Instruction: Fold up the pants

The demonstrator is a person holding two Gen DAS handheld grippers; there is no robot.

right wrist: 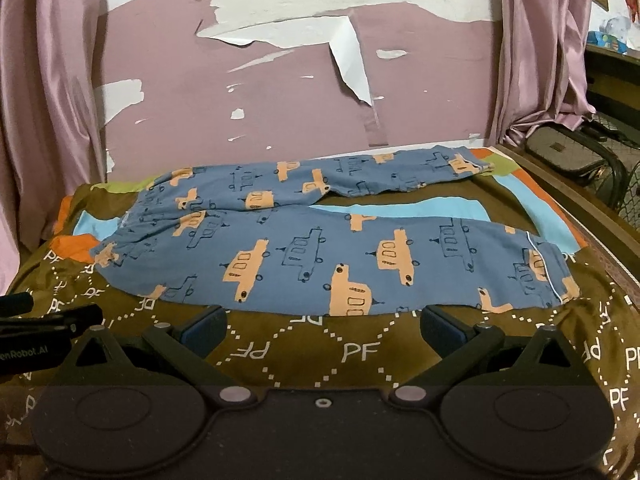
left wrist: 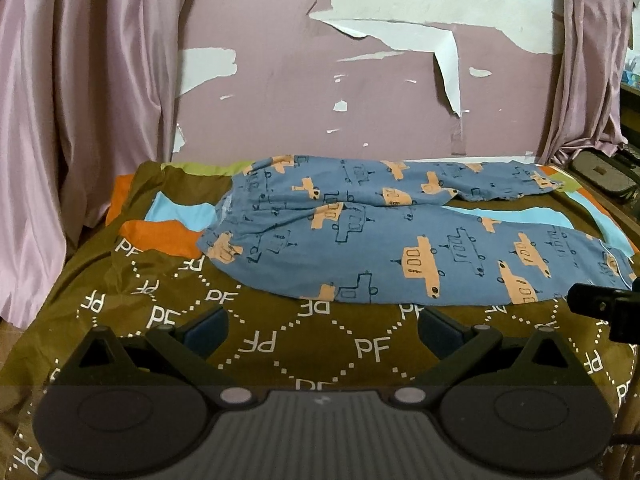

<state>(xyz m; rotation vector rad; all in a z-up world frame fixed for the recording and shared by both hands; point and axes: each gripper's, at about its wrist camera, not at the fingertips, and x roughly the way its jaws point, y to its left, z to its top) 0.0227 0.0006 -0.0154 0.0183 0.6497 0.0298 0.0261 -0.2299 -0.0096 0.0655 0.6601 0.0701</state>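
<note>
On the bedspread (left wrist: 320,344), pants (left wrist: 400,248) lie unfolded, legs splayed — left gripper (left wrist: 322,332) and right gripper (right wrist: 322,330) spread, empty; next, likely grasp the near leg's edge.

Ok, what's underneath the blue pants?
The pants lie spread on a brown patterned bedsheet; a light blue patch shows between the legs. What's beneath the fabric is hidden.

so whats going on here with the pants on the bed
A person holds a hand-held gripper in each hand above a bed. The left hand-held gripper and right hand-held gripper are both open and empty. The blue pants lie spread flat on the brown bedsheet, legs apart, not yet folded.
</note>
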